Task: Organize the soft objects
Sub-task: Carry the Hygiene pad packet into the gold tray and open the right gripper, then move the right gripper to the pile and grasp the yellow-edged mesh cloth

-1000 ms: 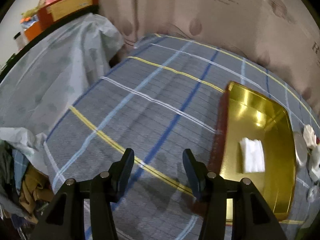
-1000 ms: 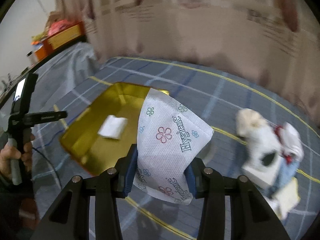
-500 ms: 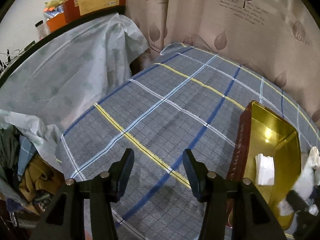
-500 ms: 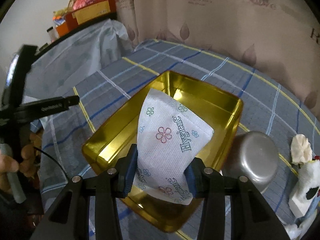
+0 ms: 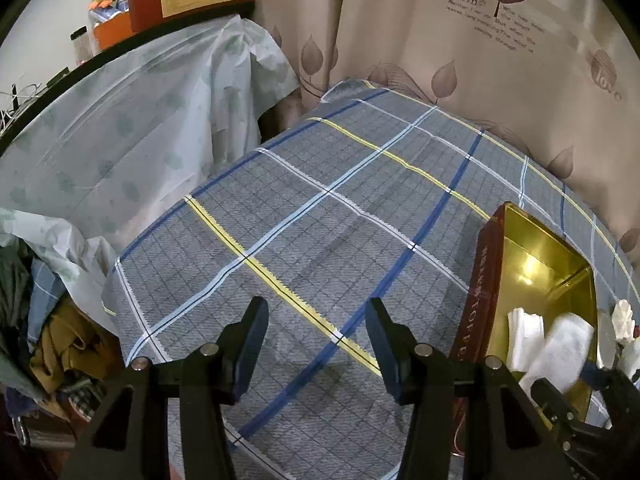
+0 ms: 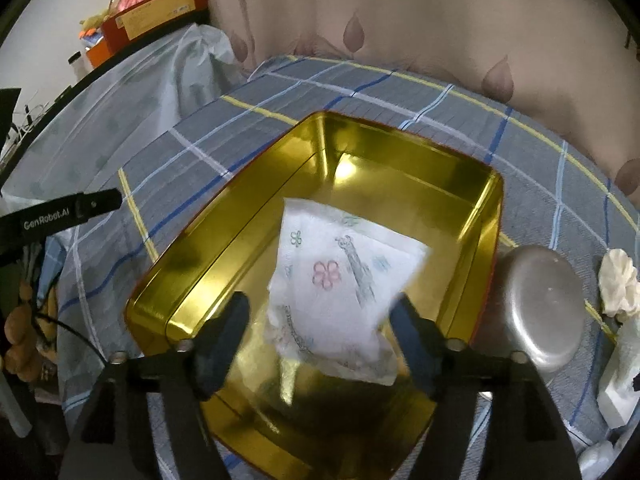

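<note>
The right gripper (image 6: 318, 330) hangs over the gold-lined rectangular metal tin (image 6: 486, 216), its jaws opening. Between them, blurred, sits the white tissue packet printed with small flowers (image 6: 336, 292), inside the tin, and neither pad presses on it. Only this view shows the tin's whole interior, the upturned silver metal bowl (image 6: 542, 308) just beside its right wall, and the crumpled cream cloth (image 6: 618, 282) further right.

The left wrist view shows the left gripper (image 5: 316, 340) with jaws apart and nothing between them, over the grey checked tablecloth (image 5: 320, 208). From here the tin (image 5: 486, 280) appears at the right edge, showing its dark red lettered outer wall. A folded white tissue pad (image 5: 524, 332) lies inside beside the packet (image 5: 560, 348).
</note>
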`<state>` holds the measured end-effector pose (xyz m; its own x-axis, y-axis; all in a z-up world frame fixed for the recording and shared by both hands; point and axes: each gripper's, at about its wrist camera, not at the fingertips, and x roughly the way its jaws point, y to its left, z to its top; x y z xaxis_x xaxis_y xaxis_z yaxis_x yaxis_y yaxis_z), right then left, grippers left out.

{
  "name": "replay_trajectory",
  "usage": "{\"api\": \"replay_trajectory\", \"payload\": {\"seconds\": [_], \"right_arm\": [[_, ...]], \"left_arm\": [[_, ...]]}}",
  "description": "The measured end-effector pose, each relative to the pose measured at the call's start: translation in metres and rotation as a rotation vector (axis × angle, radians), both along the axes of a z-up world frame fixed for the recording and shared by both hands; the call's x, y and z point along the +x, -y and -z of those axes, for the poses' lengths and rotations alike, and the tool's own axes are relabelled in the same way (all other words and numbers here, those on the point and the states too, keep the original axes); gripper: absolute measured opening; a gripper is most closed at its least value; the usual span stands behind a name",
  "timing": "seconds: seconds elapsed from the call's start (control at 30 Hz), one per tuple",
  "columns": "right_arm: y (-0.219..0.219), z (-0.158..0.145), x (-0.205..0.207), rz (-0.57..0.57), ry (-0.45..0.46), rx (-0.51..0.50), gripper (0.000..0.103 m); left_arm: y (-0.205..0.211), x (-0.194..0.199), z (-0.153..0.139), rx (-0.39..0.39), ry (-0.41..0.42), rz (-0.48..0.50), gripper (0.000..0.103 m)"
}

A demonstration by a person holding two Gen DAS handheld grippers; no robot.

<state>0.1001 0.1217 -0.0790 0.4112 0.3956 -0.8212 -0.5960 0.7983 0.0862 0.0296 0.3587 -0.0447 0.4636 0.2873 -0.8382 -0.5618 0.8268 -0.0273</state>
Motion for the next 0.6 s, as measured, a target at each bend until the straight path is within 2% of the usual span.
{"api": "replay_trajectory", "payload": {"seconds": [0.37,0.6], "right_arm": [[0.028,-0.029,-0.014,0.031,0.049,0.053,0.074],[0.081,-0.055,-0.029,0.1,0.111,0.05,0.074]], "left_arm": [[0.004,-0.001,-0.001,0.013,0.0,0.016,0.052],[0.014,0.003,-0.001,0.038,-0.011,0.044,0.052]]}}
